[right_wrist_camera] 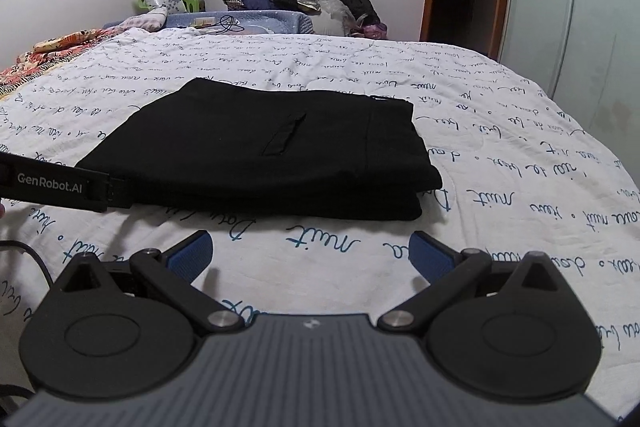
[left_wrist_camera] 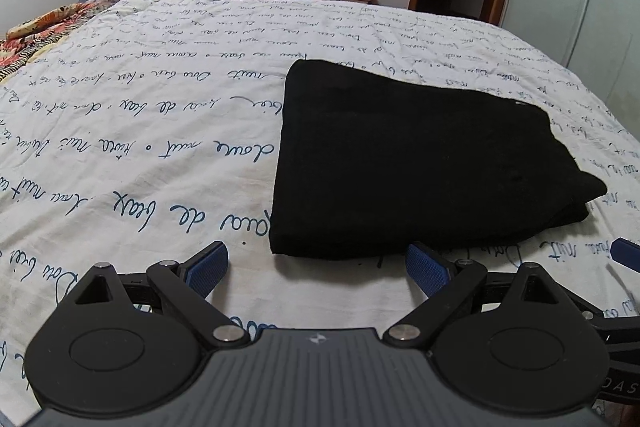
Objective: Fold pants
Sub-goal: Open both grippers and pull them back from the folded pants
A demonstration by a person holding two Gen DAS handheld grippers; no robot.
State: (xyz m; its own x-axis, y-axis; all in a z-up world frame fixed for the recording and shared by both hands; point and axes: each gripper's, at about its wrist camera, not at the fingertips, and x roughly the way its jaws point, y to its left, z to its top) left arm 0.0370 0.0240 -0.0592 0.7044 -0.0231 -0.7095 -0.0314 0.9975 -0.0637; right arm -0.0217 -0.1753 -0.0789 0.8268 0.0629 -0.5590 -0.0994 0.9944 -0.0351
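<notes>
Because the black pants (left_wrist_camera: 424, 163) already lie folded, seemingly in 2 or more layers, on the script-printed bedspread (left_wrist_camera: 160, 131), the left gripper (left_wrist_camera: 316, 269) and right gripper (right_wrist_camera: 312, 255) hover just short, tongs spread and empty.

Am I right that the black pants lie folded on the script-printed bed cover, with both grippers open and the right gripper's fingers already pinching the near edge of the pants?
Not quite. The right gripper pinches nothing: in the right wrist view its open fingers sit short of the black pants, with bare bed cover between. The pants do lie folded, and the left gripper is open too.
</notes>
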